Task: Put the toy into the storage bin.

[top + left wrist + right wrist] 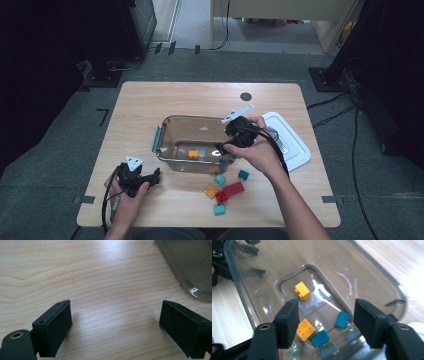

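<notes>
Here the clear tub [172,131] sits mid-worktop [150,100] with one orange brick [193,154] inside. The right claw [325,315] hangs over its rim, released, nothing between its jaws. The left claw [115,322] rests released on bare wood. Outside the tub lie five bricks [226,191]: three teal, one orange, one red.
</notes>
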Tool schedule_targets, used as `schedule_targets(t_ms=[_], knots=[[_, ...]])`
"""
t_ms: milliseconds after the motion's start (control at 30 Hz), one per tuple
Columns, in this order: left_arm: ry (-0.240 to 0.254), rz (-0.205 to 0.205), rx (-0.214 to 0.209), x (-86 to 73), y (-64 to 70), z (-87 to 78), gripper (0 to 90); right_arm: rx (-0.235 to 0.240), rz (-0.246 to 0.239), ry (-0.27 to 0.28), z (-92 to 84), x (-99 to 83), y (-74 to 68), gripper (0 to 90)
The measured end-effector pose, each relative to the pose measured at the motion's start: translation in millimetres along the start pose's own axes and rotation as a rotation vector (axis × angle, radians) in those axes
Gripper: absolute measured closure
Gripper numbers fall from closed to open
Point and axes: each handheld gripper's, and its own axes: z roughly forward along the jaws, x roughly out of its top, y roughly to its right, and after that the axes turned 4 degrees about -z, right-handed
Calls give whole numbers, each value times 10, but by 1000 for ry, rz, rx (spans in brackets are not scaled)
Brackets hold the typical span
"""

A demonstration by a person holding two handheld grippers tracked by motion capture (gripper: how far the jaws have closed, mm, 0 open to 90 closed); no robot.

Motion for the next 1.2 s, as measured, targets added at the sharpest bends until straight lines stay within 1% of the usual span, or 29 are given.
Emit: schedule_targets(t_ms=[67, 167, 267, 333, 433, 600, 733, 967, 1200], knots=[[0, 0, 0, 0, 0, 0, 106, 7, 1, 15, -57, -16, 6, 320], [-1, 0, 0, 1, 0, -1, 106, -2, 1, 43, -168, -62, 29, 268], [-1, 0, 0, 0, 0, -1, 106, -5, 17, 65, -258, -110, 64, 260], [-1, 0, 0, 0, 0, -1, 106, -21, 36, 86, -331, -150, 88, 257], [-1, 0, 0, 0, 0, -1, 106, -33, 44, 106, -409, -209, 125, 238], [0, 0, 0, 0, 0, 0, 106, -60, 58, 123, -512, -335, 175, 214], [-1, 0, 0, 0, 0, -1, 106, -75, 81, 139, -592, -472, 225, 219], [-1, 1, -1, 0, 0, -1, 106, -93, 122, 138, -659, -713, 290, 230], [-3, 0, -1, 0, 0, -2, 106, -101, 141, 141, -663, -939, 320, 239]])
